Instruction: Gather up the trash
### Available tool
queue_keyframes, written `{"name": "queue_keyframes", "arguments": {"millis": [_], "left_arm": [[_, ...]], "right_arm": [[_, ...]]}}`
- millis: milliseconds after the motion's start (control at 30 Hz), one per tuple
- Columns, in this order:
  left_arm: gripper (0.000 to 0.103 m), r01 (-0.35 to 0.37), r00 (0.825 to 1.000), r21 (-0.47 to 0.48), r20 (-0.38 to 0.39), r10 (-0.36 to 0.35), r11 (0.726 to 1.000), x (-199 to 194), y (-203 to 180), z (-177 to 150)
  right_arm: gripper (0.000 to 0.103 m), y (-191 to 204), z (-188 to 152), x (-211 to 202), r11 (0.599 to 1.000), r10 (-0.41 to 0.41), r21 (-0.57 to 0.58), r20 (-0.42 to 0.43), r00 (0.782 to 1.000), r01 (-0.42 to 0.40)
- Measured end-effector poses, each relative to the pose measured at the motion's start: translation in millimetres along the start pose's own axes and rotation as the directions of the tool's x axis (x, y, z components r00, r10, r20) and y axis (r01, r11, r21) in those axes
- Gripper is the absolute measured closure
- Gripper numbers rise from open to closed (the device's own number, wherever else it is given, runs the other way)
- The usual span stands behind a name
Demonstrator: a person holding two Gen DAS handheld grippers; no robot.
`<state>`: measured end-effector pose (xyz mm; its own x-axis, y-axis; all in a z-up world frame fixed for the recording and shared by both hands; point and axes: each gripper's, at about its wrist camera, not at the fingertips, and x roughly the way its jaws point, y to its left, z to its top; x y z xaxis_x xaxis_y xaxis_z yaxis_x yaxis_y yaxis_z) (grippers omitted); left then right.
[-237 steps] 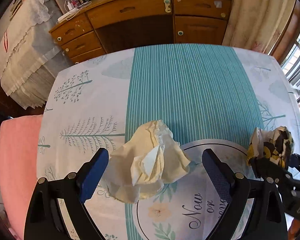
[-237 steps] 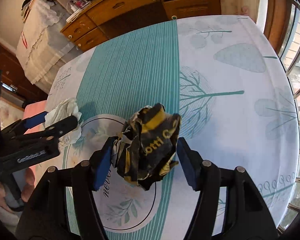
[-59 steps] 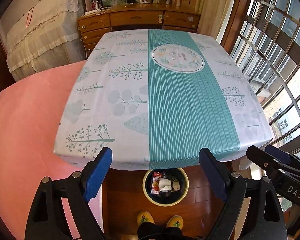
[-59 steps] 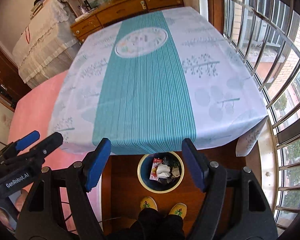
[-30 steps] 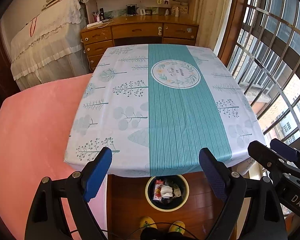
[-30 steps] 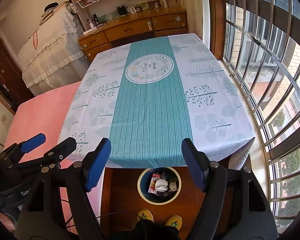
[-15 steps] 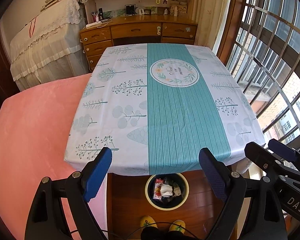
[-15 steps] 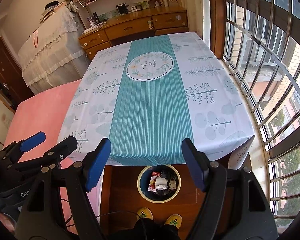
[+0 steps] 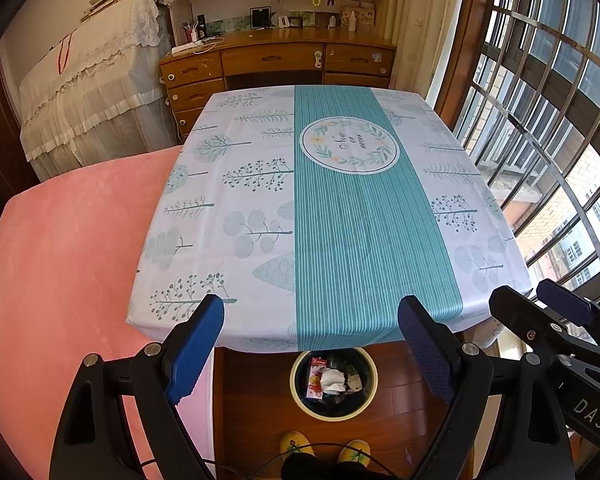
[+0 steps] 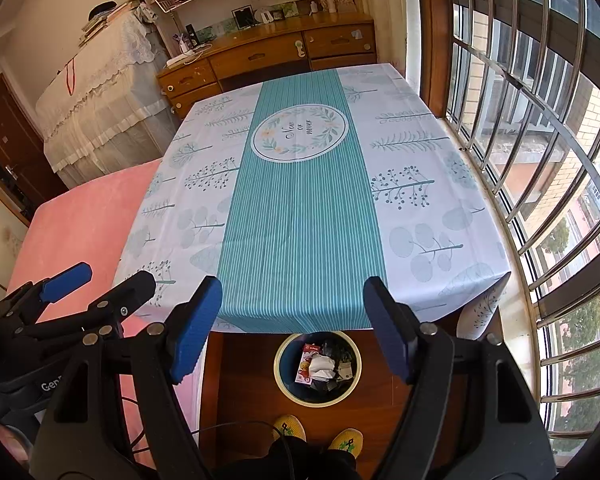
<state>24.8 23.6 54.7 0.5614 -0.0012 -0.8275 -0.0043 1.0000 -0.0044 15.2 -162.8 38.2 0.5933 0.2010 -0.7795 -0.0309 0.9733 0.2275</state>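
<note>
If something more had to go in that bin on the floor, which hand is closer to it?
Neither clearly. The left gripper and right gripper both hang open and empty above the trash bin, which sits between each one's jaws.

White tablecloth (image 9: 228, 208) printed with grey-teal trees and leaves, a teal pinstriped band down the middle and a white medallion (image 9: 350, 145) ringed with green leaves and yellow flowers. Bin (image 9: 300, 396) below: cream rim, dark blue inside, holding a red-and-white packet (image 9: 315, 378) and white tissue (image 9: 333, 379). Pink cover (image 9: 60, 264), yellow slippers (image 9: 296, 444), blue pads (image 9: 194, 344) on black grippers.
</note>
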Motion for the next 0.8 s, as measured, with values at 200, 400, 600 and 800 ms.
{"name": "queue_keyframes", "arguments": {"millis": [200,400,600,800], "left_arm": [[0.013,0.0,1.0,0.0,0.0,0.0,1.0,1,0,1],[0.013,0.005,1.0,0.005,-0.004,-0.005,1.0,1,-1,-2],[0.013,0.003,1.0,0.003,-0.006,-0.003,1.0,1,-2,-2],[0.013,0.002,1.0,0.003,-0.006,-0.002,1.0,2,-2,-1]], "right_arm": [[0.032,0,0,0,1.0,0.0,0.0,0.0,1.0,0.0],[0.032,-3,1,5,1.0,-0.001,0.008,-0.006,1.0,0.001],[0.032,-3,4,11,1.0,-0.002,0.013,-0.012,1.0,0.002],[0.032,-4,4,11,1.0,-0.001,0.013,-0.012,1.0,0.001]]}}
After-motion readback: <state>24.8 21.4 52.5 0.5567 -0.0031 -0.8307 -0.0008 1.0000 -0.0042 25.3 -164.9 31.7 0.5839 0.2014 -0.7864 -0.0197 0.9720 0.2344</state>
